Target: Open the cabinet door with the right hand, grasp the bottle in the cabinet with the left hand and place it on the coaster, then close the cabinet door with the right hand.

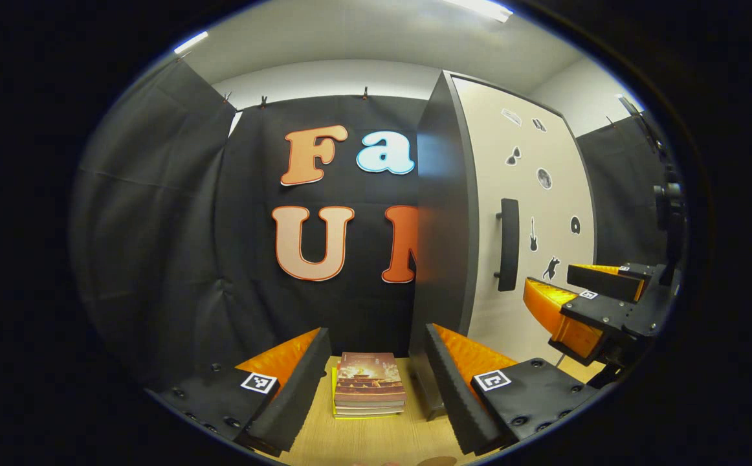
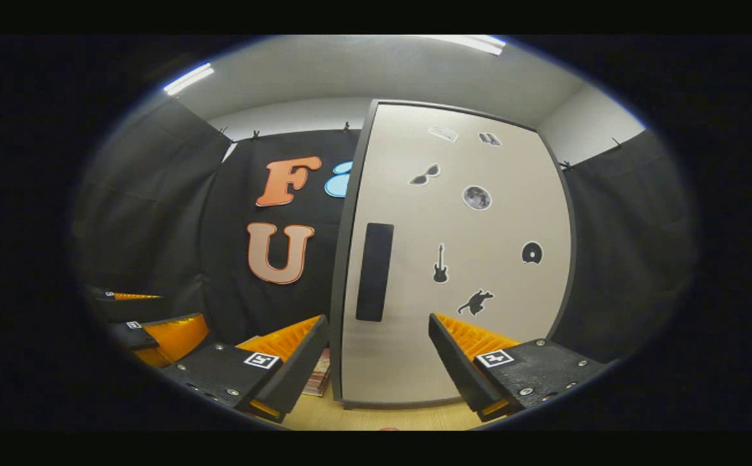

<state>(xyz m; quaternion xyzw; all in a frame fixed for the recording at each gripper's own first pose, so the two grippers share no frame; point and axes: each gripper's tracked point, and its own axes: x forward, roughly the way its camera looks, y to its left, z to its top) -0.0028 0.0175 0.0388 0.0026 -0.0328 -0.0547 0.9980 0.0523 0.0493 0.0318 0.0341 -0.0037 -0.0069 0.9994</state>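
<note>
**Door shut, handle dead ahead of right tool**

Right tool hangs wide apart, holding nothing, facing the cabinet door. Handle sits just above and ahead, between the finger lines; long axis vertical, near the door's left edge. Left tool also wide, empty, aimed left of the cabinet over a book stack on the table. Right is clearly nearer the handle. Door looks closed, so the bottle is probably inside, unseen. Coaster: can't tell.

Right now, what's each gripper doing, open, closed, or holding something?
Left gripper: open, fingers apart, holding nothing.
Right gripper: open, holding nothing, facing the closed cabinet door.
</note>
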